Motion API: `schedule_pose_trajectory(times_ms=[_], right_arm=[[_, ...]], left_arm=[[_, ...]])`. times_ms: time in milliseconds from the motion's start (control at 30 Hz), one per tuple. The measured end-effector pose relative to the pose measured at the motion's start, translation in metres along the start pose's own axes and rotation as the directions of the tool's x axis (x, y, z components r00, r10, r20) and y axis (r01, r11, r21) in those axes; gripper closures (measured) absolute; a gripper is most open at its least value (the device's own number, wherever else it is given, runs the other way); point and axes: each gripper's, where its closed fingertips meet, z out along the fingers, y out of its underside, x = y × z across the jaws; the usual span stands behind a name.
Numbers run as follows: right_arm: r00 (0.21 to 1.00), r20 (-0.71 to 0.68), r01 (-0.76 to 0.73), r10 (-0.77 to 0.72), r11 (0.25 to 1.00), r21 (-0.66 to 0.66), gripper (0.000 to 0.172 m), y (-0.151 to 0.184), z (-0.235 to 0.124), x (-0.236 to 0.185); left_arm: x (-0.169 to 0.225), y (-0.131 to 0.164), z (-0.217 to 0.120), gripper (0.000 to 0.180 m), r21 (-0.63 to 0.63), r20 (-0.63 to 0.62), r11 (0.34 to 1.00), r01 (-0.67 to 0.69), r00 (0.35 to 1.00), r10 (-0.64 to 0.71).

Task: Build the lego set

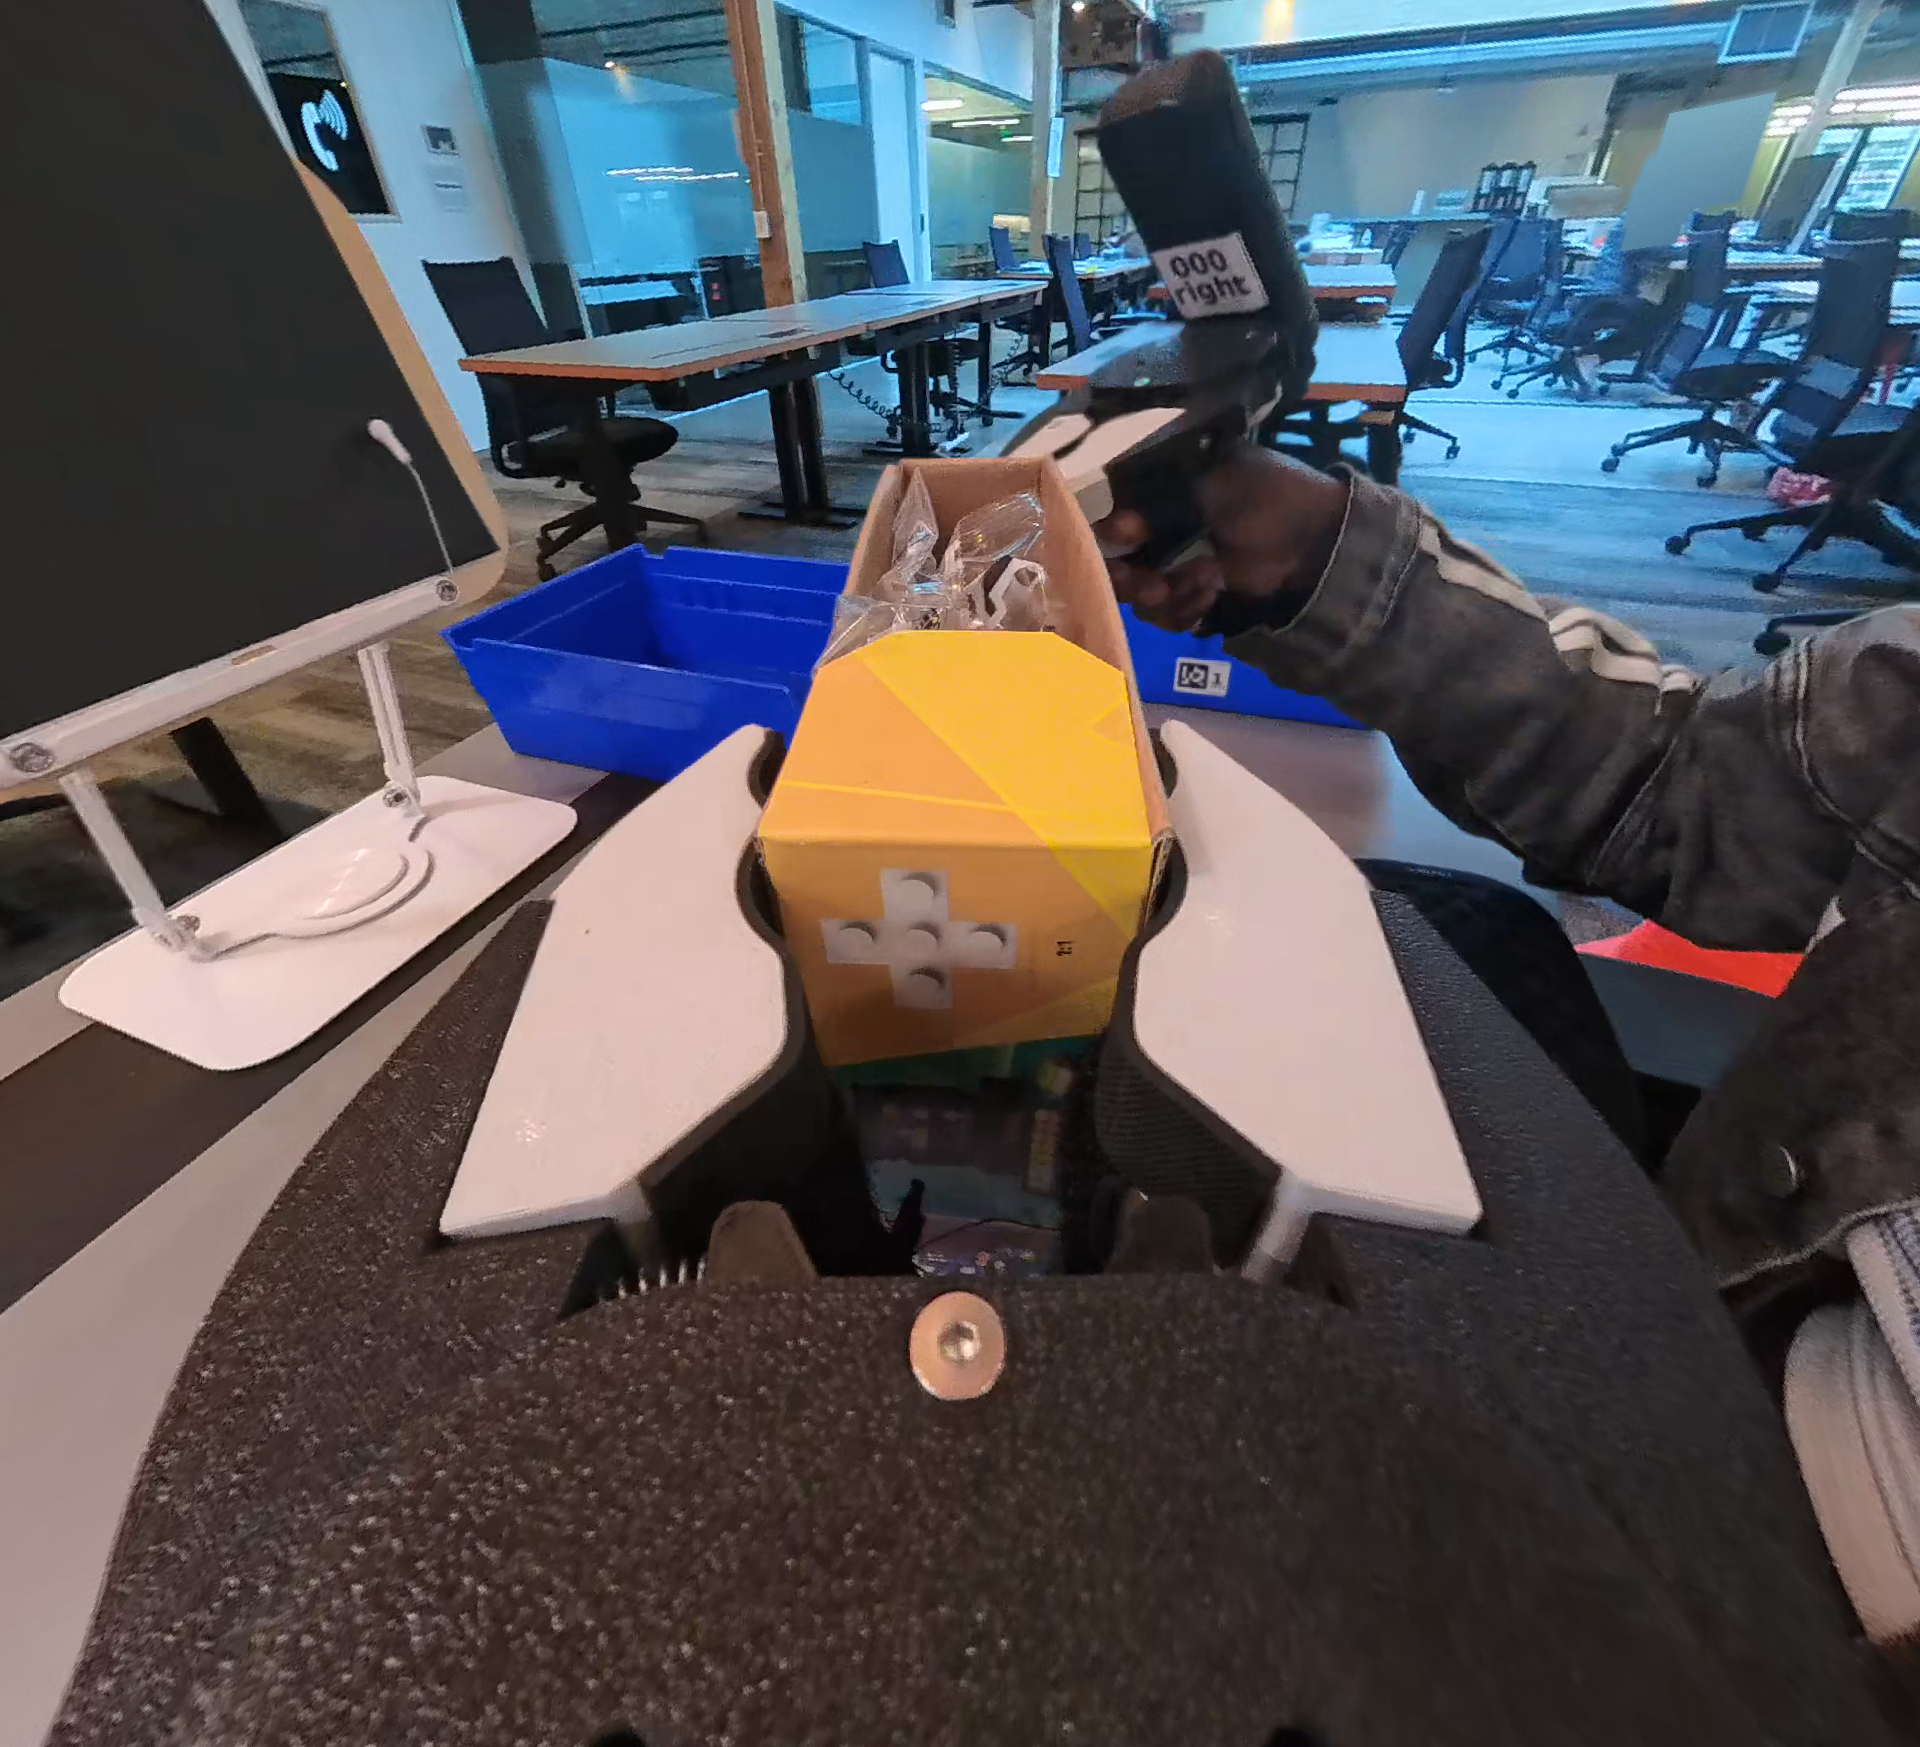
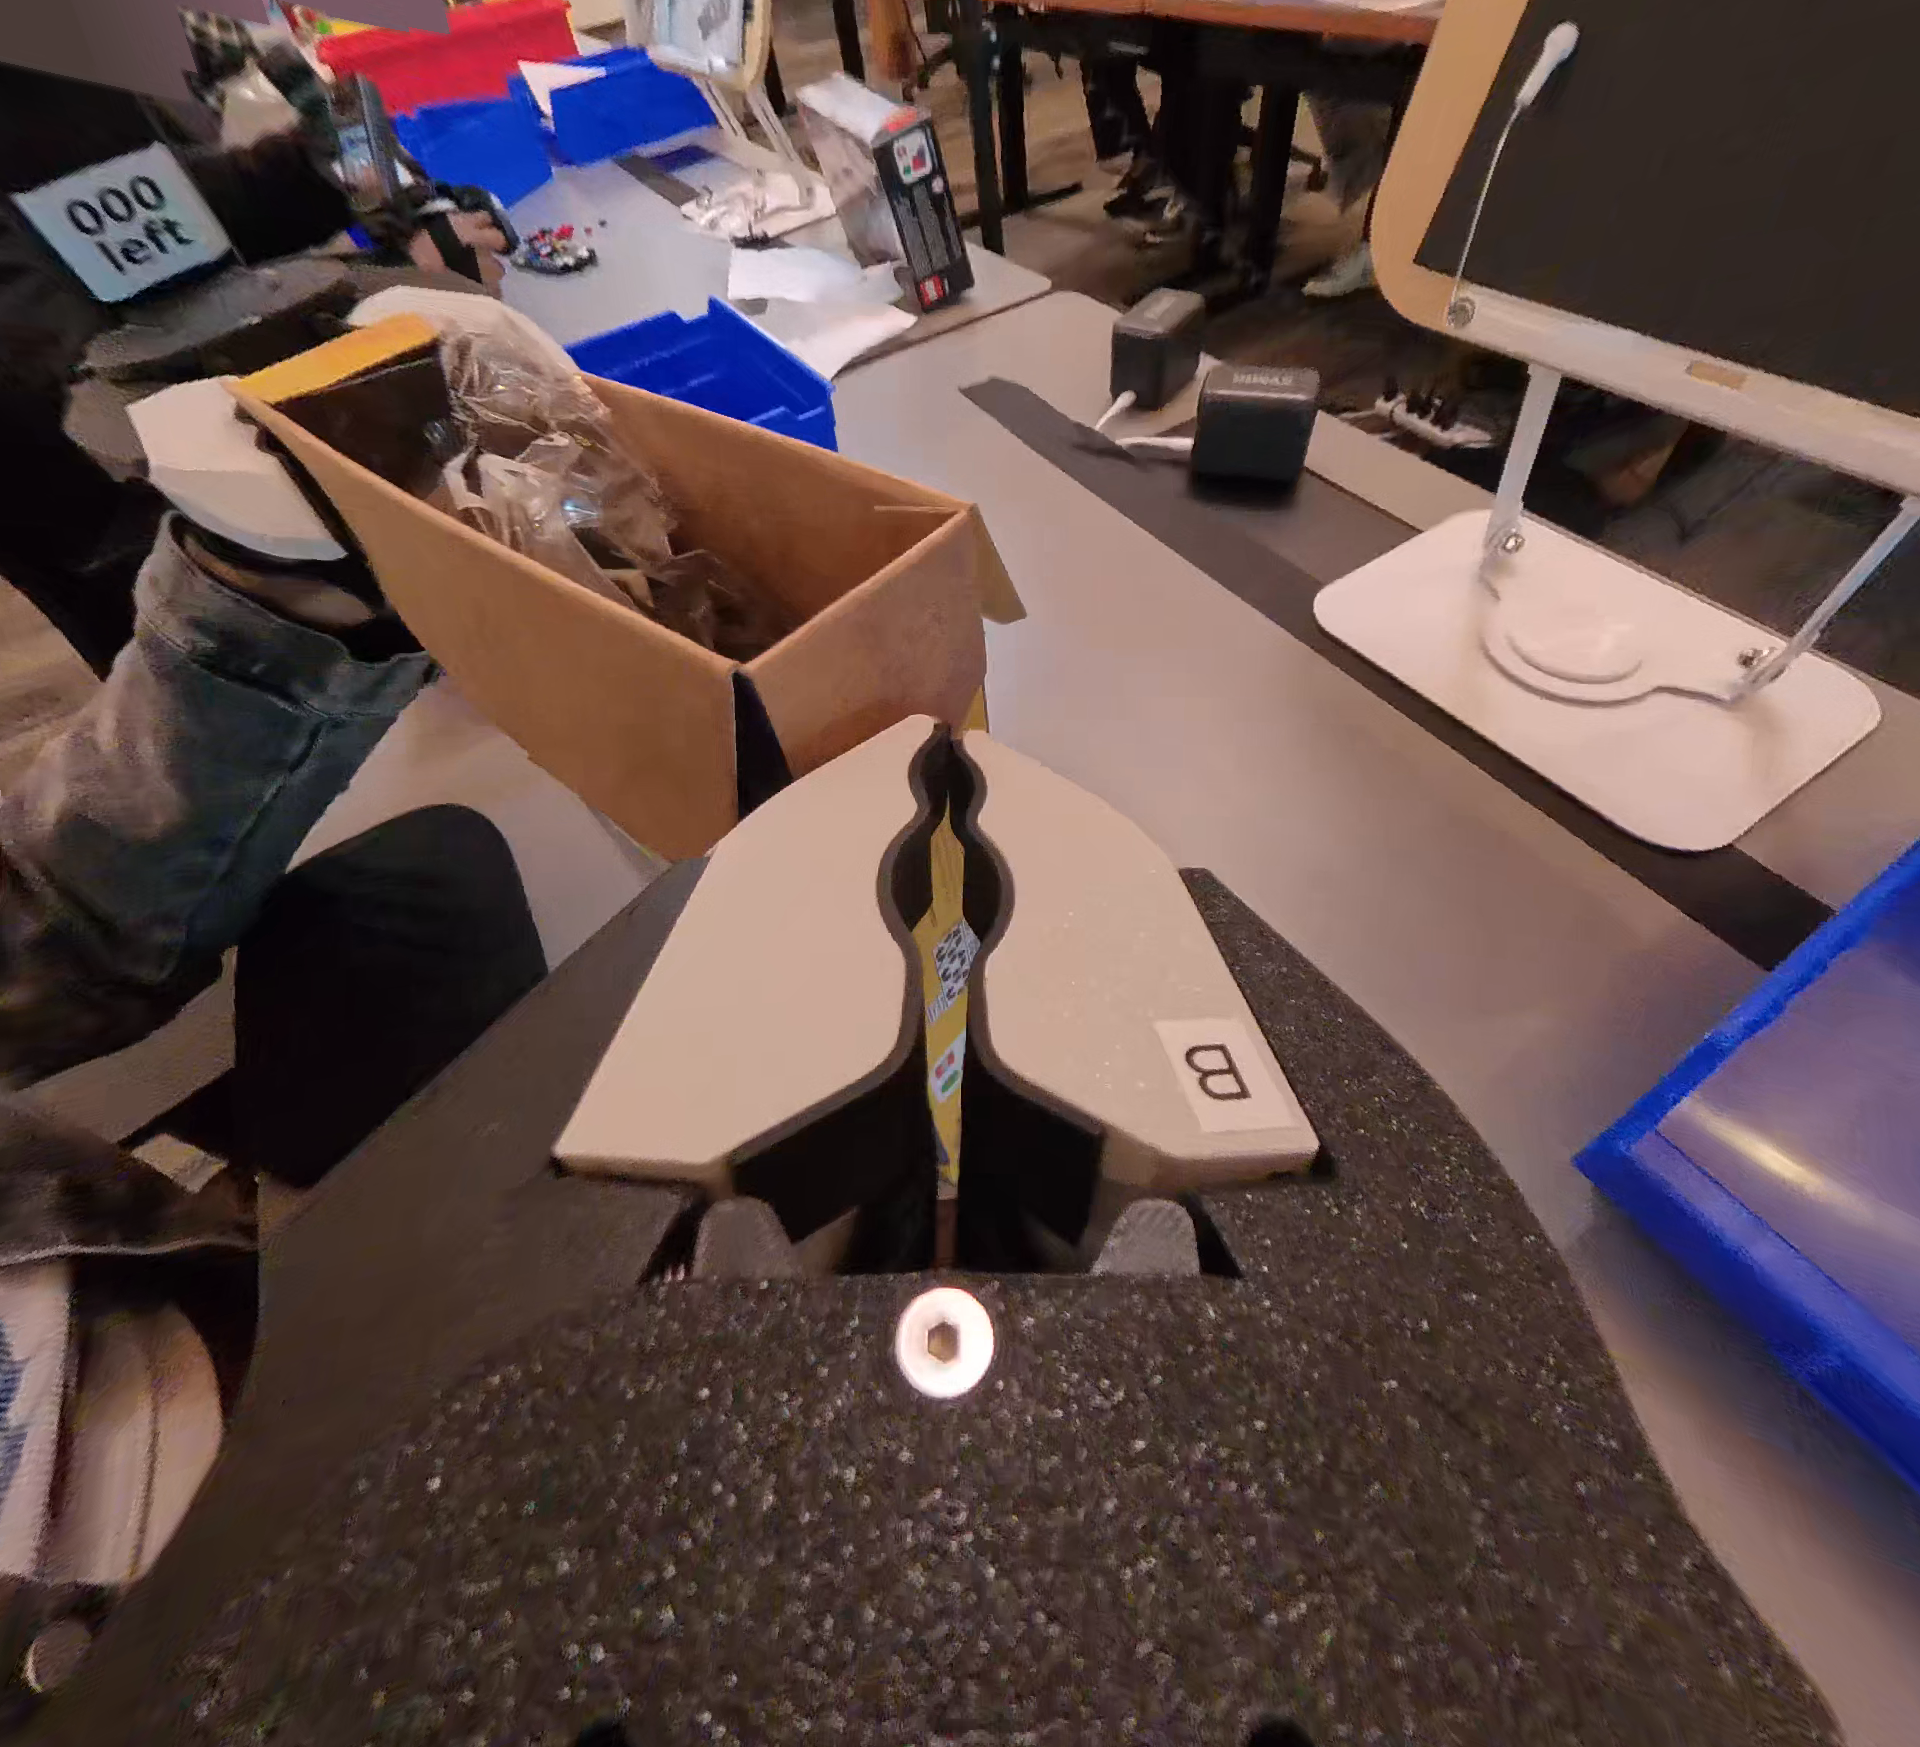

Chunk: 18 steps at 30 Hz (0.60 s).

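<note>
An open yellow cardboard box lies lengthwise between my left gripper's white fingers. Both pads press on its sides and hold it at its near end. The box's top is open, and clear plastic bags lie inside. In the right wrist view the box shows its brown inside with the bags. My right gripper is shut on the box's yellow end flap, which runs down between its fingers. My right gripper also shows in the left wrist view, at the box's far end.
A blue bin stands behind the box. A dark screen on a white stand is to the left; it also shows in the right wrist view. Another blue bin sits at the right, and black power adapters lie ahead. A person's sleeve crosses the right. The gap from one gripper's tips to the other's is roughly 15 cm.
</note>
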Motion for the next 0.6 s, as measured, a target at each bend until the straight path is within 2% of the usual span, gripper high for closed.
schedule_pose_trajectory(times_ms=[200,333,400,467,500,567,600], right_arm=[[0.994,-0.072,0.086,-0.084,0.996,0.032,0.172,0.001,-0.005,-0.008],[0.994,0.044,0.095,-0.098,0.993,0.071,0.172,0.004,-0.016,-0.023],[0.984,0.131,0.107,-0.123,0.986,0.125,0.152,0.004,-0.031,-0.024],[0.962,0.245,0.059,-0.123,0.966,0.252,0.132,-0.006,-0.054,-0.026],[0.943,0.305,0.017,-0.13,0.938,0.345,0.129,-0.017,-0.069,-0.03],[0.913,0.376,-0.063,-0.159,0.855,0.514,0.101,-0.039,-0.093,-0.037],[0.908,0.38,-0.064,-0.179,0.835,0.547,0.085,-0.045,-0.096,-0.041]], left_arm=[[-0.003,-0.001,-0.003,0.116,0.026,-0.093,1.0,0.013,0.996,-0.011],[-0.001,-0.001,-0.006,0.115,0.019,-0.216,1.0,0.016,0.976,-0.012],[0.003,-0.001,-0.006,0.115,0.014,-0.269,1.0,0.003,0.963,0.001],[0.003,0.0,-0.007,0.115,0.014,-0.288,1.0,0.003,0.958,0.001],[0.002,0.0,-0.006,0.114,0.013,-0.289,1.0,0.004,0.957,0.0],[0.003,-0.001,-0.006,0.114,0.019,-0.306,1.0,-0.001,0.952,0.006],[0.005,-0.001,-0.006,0.114,0.027,-0.323,1.0,-0.005,0.946,0.013]])
